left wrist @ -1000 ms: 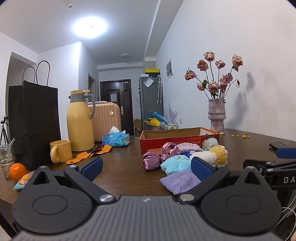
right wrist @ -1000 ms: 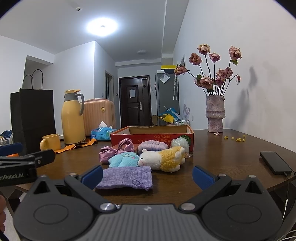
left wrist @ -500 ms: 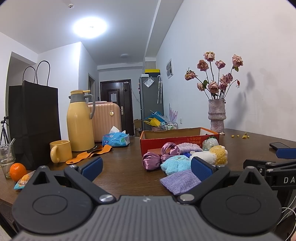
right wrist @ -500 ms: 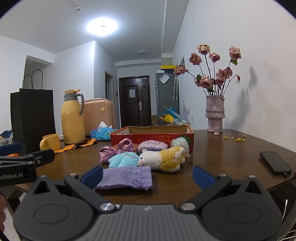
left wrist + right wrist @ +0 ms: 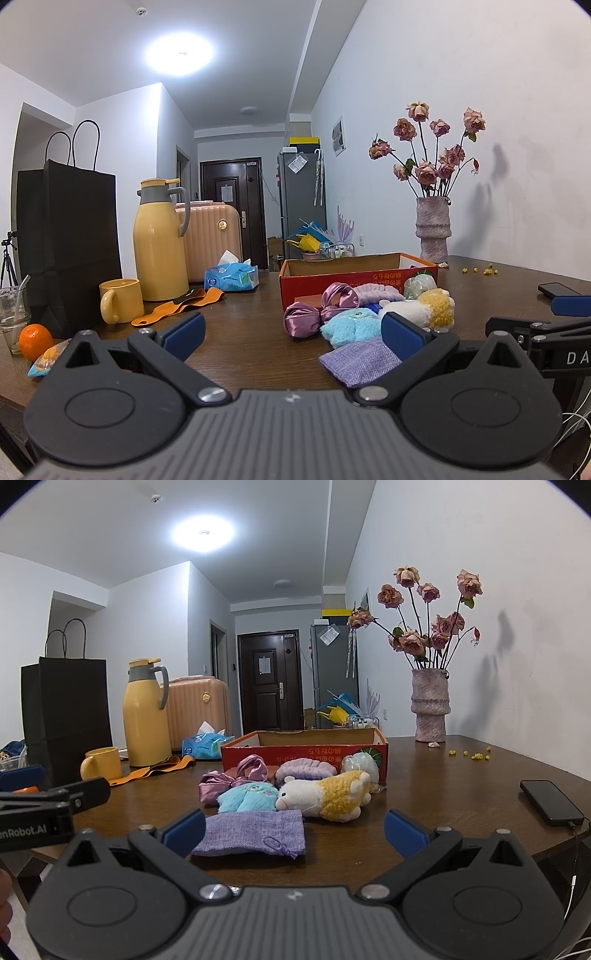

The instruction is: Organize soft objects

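While both claws, left claw (image 5: 291,328) and right claw (image 5: 293,825), are hovering wide and empty, you're facing a limp lavender drawstring pouch (image 5: 255,832), likely best pinched mid-fabric.

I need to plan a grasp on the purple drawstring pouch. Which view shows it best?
The right wrist view: the purple pouch lies nearly whole, drawstring visible, only its left edge behind a finger. In the left wrist view the pouch is partly hidden behind a finger of the left gripper.
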`<state>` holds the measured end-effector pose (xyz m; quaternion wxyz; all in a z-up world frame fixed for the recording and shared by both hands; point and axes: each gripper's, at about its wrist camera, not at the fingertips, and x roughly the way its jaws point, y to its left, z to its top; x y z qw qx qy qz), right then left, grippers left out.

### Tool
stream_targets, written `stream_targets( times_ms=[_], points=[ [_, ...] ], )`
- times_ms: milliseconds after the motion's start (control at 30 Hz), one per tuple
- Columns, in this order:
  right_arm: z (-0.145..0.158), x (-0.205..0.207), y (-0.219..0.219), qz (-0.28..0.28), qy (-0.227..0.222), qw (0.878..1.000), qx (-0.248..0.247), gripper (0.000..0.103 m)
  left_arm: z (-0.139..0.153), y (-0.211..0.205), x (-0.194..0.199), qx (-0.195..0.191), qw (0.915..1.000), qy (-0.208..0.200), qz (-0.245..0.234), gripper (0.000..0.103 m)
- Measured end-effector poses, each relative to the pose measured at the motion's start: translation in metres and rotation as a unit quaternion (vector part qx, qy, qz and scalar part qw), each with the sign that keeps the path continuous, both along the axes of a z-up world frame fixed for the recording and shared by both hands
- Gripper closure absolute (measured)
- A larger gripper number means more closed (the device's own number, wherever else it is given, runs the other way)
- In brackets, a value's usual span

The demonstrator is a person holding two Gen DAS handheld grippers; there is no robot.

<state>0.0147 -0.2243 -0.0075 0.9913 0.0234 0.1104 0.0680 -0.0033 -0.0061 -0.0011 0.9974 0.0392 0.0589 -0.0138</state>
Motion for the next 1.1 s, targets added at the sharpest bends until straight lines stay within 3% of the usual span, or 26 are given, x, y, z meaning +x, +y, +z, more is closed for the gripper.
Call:
stream_targets(
  times_ms=[200,333,433,500,600,733,933,1000,1033,1100],
  points=[
    [-0.001,0.011,-0.002,0.014,0.0,1.0,-0.022,0.0,-0.002,0.006,0.02,-0.01,0.9996,0.028,0.002,0.0],
    [0.0,0.037,-0.011,0.034,0.03,0.999,0.01,0.001,-0.003,0.018,0.058,-0.068,0.9939,0.083,-0.025,0.0],
    [-0.002,0.068,-0.019,0.067,0.068,0.994,0.057,0.013,-0.007,0.02,0.092,-0.107,0.984,0.132,-0.055,0.004],
    [-0.007,0.092,-0.02,0.08,0.091,0.99,0.075,0.019,-0.013,0.021,0.114,-0.129,0.9755,0.164,-0.071,0.02],
    [-0.014,0.125,-0.022,0.089,0.119,0.984,0.098,0.03,-0.023,0.022,0.138,-0.152,0.9651,0.197,-0.083,0.032],
    [-0.023,0.155,-0.026,0.087,0.131,0.981,0.116,0.037,-0.035,0.022,0.156,-0.169,0.9521,0.235,-0.099,0.032],
    [-0.042,0.177,-0.027,0.103,0.174,0.968,0.146,0.062,-0.042,0.023,0.159,-0.198,0.9398,0.257,-0.107,0.035],
    [-0.046,0.175,-0.029,0.107,0.177,0.965,0.161,0.079,-0.041,0.024,0.156,-0.204,0.9389,0.252,-0.116,0.06],
    [-0.047,0.173,-0.029,0.104,0.177,0.965,0.162,0.083,-0.039,0.024,0.155,-0.206,0.9385,0.249,-0.122,0.063],
    [-0.048,0.167,-0.03,0.093,0.178,0.967,0.159,0.095,-0.036,0.022,0.153,-0.201,0.9402,0.244,-0.126,0.083]
  ],
)
